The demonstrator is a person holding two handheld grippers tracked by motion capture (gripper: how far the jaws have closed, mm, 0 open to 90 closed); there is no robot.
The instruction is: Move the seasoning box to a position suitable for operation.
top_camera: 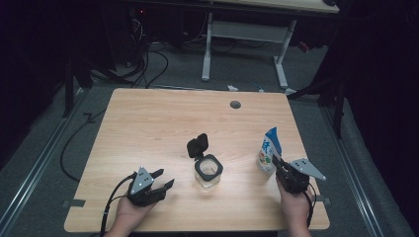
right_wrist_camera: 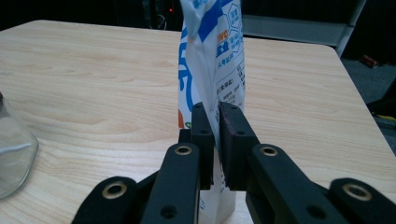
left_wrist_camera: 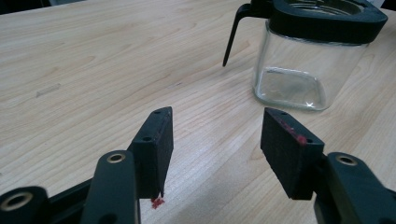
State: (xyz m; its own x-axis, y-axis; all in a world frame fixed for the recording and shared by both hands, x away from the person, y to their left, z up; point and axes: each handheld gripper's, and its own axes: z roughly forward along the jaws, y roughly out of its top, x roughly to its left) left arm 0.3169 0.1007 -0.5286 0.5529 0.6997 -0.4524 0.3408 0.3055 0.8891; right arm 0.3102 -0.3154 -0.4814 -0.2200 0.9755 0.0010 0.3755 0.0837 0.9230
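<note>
high view, left to right: pale wooden table with a small grey round plug near the far edge at about 12 o'clock. at roughly 7 o'clock on the top, left gripper, black with a grey three-cornered plate, held in a hand rising from the near edge, cable trailing back; jaws spread apart with nothing between, tips aimed toward 2 o'clock at the jar. at the centre, slightly toward 6 o'clock, clear square glass jar with black rim, upright, its black flip lid swung up and back toward 11 o'clock. at about 4 o'clock, white and blue plastic pouch with printed label, standing upright near the right edge. just behind it at 5 o'clock, right gripper, likewise black with a grey plate, held in the other hand, jaws pinched on the pouch's near side.

left gripper view: two black pads well apart, bare wood between, red specks on the right pad and below the left. jar at 1 o'clock beyond the tips, apart from them, empty as far as can be seen, lid arm hanging off its left side.

right gripper view: both pads pressed together on a thin fold of the pouch, which rises straight to 12 o'clock. curve of the glass jar at 8 o'clock, well apart from the pouch.
</note>
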